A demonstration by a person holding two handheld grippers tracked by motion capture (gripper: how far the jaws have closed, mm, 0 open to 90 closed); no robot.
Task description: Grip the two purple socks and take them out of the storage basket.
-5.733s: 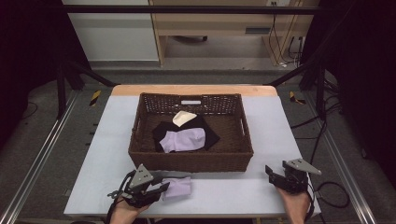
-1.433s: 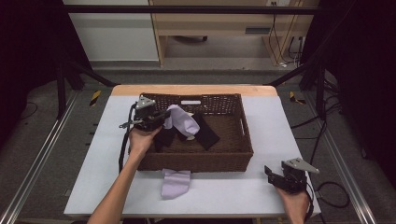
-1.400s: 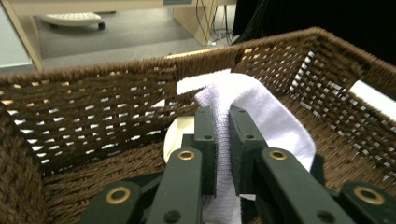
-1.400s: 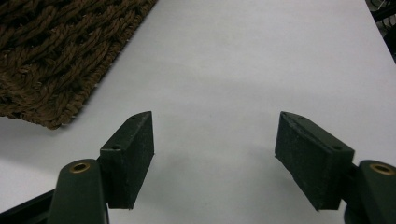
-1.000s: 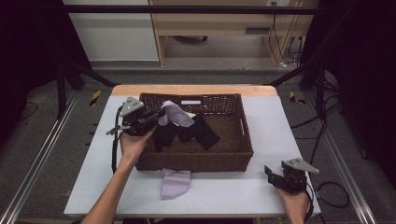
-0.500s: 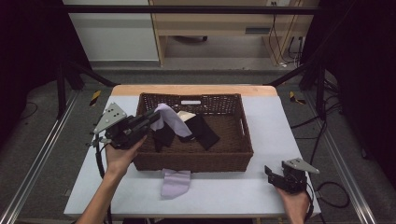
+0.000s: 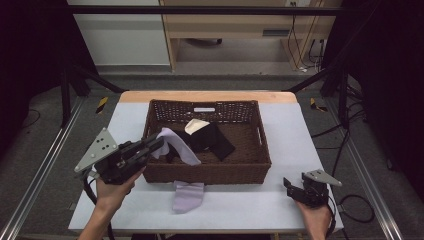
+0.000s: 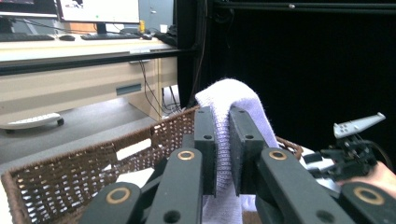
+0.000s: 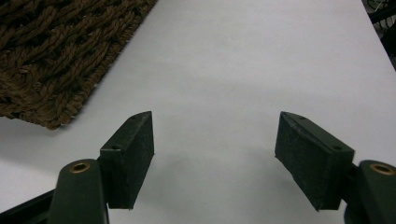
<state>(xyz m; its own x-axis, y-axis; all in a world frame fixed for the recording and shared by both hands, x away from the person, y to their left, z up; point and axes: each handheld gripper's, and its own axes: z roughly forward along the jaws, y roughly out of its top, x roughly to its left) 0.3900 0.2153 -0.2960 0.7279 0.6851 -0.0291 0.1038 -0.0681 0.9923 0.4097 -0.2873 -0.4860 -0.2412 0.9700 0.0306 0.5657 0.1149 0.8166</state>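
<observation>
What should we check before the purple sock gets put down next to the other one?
1. Left gripper shut on lavender sock: ok.
2. Sock fully lifted out of the wicker basket: not ok, its tail hangs over the basket's inside.
3. Matching sock on table lying flat, with space beside it: ok.
4. Right gripper open and away from the socks: ok.
5. Black cloth caught on the sock: cannot tell.

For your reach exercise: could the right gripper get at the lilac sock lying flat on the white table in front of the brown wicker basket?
Probably yes. The right gripper rests open on the white table, with bare tabletop between it and the flat lilac sock.
</observation>
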